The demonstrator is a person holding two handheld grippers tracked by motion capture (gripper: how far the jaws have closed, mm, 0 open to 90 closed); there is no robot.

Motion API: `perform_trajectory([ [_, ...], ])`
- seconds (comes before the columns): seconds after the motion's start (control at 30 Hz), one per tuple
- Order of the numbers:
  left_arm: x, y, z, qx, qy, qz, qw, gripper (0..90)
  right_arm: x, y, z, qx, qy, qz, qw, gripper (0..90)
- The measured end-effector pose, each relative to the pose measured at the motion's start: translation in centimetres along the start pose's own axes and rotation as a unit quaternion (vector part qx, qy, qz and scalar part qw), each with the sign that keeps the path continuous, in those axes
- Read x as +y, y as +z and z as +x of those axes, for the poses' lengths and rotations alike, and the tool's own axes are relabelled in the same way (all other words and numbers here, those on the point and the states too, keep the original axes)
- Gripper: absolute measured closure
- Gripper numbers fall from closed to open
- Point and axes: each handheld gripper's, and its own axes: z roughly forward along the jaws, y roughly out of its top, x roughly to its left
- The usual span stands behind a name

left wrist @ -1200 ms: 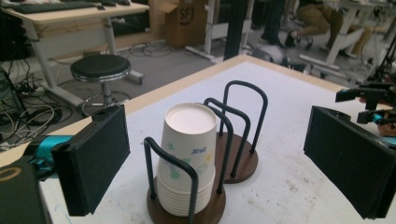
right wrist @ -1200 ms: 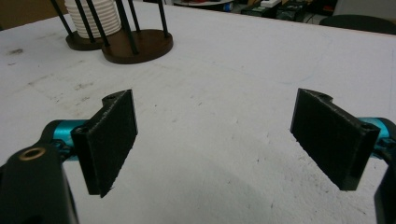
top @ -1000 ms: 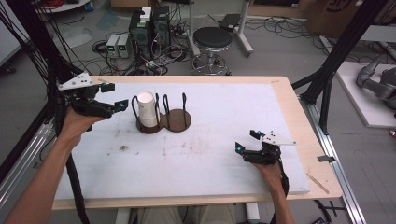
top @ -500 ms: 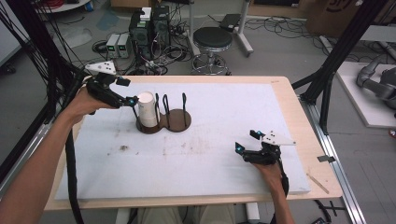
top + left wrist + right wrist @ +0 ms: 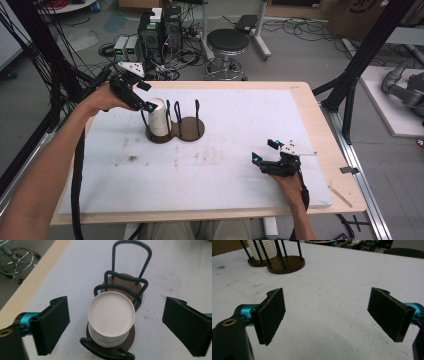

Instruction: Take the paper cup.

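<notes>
My left gripper (image 5: 115, 325) hangs over the stack of white cups (image 5: 111, 317), jaws spread wide either side for a grasp, the stack standing upside down in the near ring of the wire holder (image 5: 130, 282), its far ring empty; my right gripper (image 5: 272, 151) rests apart, jaws spread, holding nothing.

The cup stack (image 5: 111, 317) is white with a faint blue print low on its side, standing in a black wire rack (image 5: 125, 282) on dark brown round bases. The white worktop (image 5: 240, 135), edged in pale wood, carries brownish smudges near the rack; each claw's jaws are black with teal fittings.
</notes>
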Motion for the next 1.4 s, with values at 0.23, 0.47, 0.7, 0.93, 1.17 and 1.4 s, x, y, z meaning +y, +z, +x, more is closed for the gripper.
perform_trajectory([
  [0.23, 0.8, 1.4, 0.2, -0.009, 0.009, 0.04, 0.9991, 12.3, 0.0, 0.0, 0.0, 0.0, -0.003, -0.001, 1.0, 15.1],
  [0.47, 1.1, 1.9, 0.5, -0.009, 0.006, 0.072, 0.9974, 13.9, 0.0, 0.0, 0.0, 0.0, -0.005, -0.002, 1.0, 15.1],
  [0.7, 1.0, 2.4, 0.7, -0.015, 0.001, 0.091, 0.9958, 17.0, 0.0, 0.0, 0.0, 0.0, -0.005, -0.001, 1.0, 15.0],
  [0.93, 0.9, 2.6, 0.8, -0.02, -0.002, 0.101, 0.9946, 23.2, 0.0, 0.0, 0.0, -0.001, -0.005, -0.001, 1.0, 15.1],
  [1.17, 0.8, 2.4, 0.9, -0.022, 0.0, 0.102, 0.9946, 34.9, 0.0, 0.1, 0.0, -0.002, -0.004, -0.001, 1.0, 15.0],
  [1.4, 0.8, 2.3, 0.9, -0.022, -0.004, 0.101, 0.9947, 35.5, 0.0, 0.1, 0.1, -0.002, -0.003, 0.002, 1.0, 15.0],
])
